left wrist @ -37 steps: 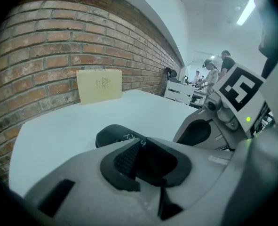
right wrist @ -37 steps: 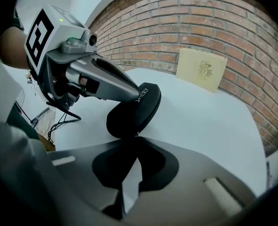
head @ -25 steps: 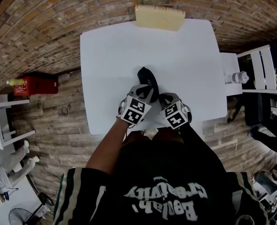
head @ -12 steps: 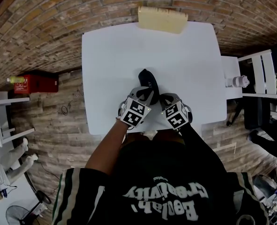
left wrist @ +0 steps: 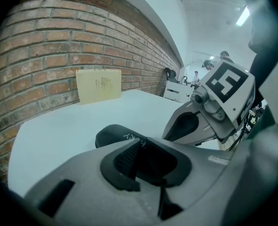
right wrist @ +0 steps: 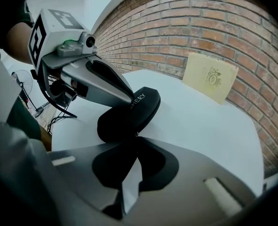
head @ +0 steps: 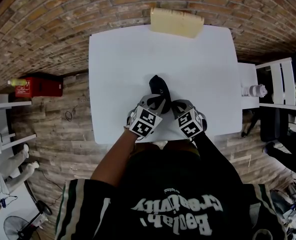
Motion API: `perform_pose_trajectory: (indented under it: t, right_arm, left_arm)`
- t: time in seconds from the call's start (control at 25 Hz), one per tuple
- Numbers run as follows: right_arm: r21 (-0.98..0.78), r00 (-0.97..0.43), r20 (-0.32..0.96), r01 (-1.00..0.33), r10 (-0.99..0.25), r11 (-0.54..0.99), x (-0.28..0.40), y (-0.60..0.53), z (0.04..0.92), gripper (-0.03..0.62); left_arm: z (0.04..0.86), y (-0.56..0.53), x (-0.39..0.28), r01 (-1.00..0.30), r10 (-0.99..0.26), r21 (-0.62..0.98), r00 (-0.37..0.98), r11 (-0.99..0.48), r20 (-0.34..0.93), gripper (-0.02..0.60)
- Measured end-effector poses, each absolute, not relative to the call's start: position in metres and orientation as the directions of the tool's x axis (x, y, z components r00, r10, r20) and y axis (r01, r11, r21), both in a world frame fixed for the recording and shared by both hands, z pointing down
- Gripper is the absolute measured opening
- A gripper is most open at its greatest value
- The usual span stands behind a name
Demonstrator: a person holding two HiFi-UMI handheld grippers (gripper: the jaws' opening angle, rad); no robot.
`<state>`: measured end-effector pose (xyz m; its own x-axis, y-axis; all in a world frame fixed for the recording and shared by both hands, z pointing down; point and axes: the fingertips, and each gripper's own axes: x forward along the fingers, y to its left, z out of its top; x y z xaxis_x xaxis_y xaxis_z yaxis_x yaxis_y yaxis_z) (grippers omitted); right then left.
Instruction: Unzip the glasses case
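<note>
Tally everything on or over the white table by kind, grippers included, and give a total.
Black glasses case: 1
Tan card: 1
Grippers, left gripper and right gripper: 2
Total: 4

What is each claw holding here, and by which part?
The left claw clamps the black glasses case across its near end. The right claw is shut at the case's near edge, apparently pinching the zipper pull.
</note>
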<state>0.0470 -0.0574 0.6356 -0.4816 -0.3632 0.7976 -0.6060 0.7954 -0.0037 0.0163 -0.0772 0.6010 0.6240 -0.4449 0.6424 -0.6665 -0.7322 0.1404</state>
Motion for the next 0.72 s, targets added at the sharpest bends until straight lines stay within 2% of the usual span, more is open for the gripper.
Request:
perform_pose_trajectory:
  t: [0.72]
  right_arm:
    - [0.008, -0.487, 0.800, -0.576, -0.351, 0.818, 0.048, -0.074, 0.639, 0.015]
  left_arm:
    - [0.601, -0.079, 0.020, -0.667, -0.449, 0.143, 0.628, -0.731, 0.636, 0.048]
